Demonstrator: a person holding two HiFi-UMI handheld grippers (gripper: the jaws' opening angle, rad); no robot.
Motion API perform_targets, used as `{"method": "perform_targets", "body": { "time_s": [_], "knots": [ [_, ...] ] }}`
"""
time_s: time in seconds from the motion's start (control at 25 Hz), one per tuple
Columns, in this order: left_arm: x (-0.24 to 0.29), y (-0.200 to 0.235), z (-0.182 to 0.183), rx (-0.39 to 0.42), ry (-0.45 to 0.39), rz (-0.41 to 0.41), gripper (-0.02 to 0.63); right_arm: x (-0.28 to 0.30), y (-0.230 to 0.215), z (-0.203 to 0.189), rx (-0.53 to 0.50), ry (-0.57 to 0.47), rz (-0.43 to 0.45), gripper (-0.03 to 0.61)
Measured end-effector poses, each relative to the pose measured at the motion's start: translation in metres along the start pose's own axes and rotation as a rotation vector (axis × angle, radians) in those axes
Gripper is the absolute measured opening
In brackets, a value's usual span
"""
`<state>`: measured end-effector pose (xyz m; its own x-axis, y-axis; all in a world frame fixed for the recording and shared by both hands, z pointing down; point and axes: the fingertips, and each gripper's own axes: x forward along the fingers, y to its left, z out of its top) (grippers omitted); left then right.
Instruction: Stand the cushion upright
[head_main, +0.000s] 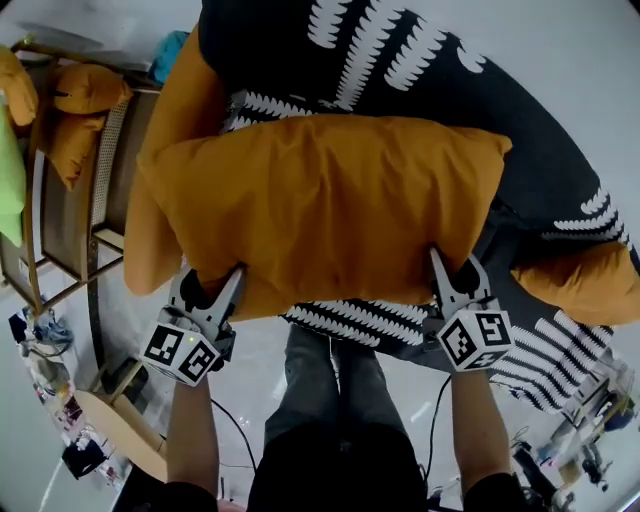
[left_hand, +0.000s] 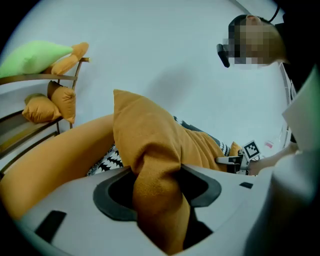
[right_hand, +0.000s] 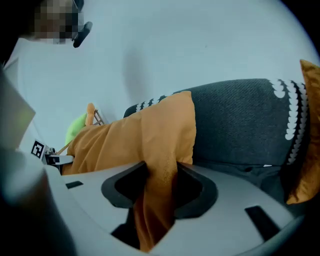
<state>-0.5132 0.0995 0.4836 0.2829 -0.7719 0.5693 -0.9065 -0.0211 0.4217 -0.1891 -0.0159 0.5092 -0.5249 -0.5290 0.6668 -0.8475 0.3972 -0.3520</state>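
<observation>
The left claw (head_main: 210, 286) pinches one near corner of the orange cushion (head_main: 320, 210) and the right claw (head_main: 457, 273) pinches the other. The cushion stretches between them, in front of the dark patterned sofa (head_main: 400, 60).

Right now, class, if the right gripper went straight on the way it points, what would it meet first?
The orange cushion: the jaws of the right gripper are shut on its edge, so going on would push into its body. The dark grey patterned fabric probably lies behind it.

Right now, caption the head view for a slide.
Left gripper and right gripper clamp the orange cushion by its near edge, over dark patterned fabric.
</observation>
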Motion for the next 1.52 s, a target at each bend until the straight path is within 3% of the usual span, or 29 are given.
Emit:
{"method": "perform_targets", "body": {
  "time_s": [0.32, 0.56, 0.88, 1.24, 1.52],
  "knots": [
    [0.033, -0.056, 0.036, 0.083, -0.018, -0.127, 0.270, -0.061, -0.039, 0.029, 0.045, -0.140, -0.127, 0.192],
    [0.070, -0.092, 0.109, 0.227, -0.048, -0.237, 0.278, -0.090, -0.058, 0.068, 0.143, -0.309, -0.235, 0.196],
    [0.109, -0.101, 0.184, 0.361, -0.110, -0.303, 0.293, -0.081, -0.068, 0.113, 0.179, -0.454, -0.286, 0.207],
    [0.159, -0.063, 0.170, 0.356, -0.089, -0.291, 0.310, -0.042, -0.087, 0.109, 0.134, -0.425, -0.332, 0.229],
    [0.192, -0.031, 0.124, 0.377, 0.084, -0.163, 0.353, -0.029, -0.108, 0.073, 0.138, -0.285, -0.404, 0.293]
  ]
}}
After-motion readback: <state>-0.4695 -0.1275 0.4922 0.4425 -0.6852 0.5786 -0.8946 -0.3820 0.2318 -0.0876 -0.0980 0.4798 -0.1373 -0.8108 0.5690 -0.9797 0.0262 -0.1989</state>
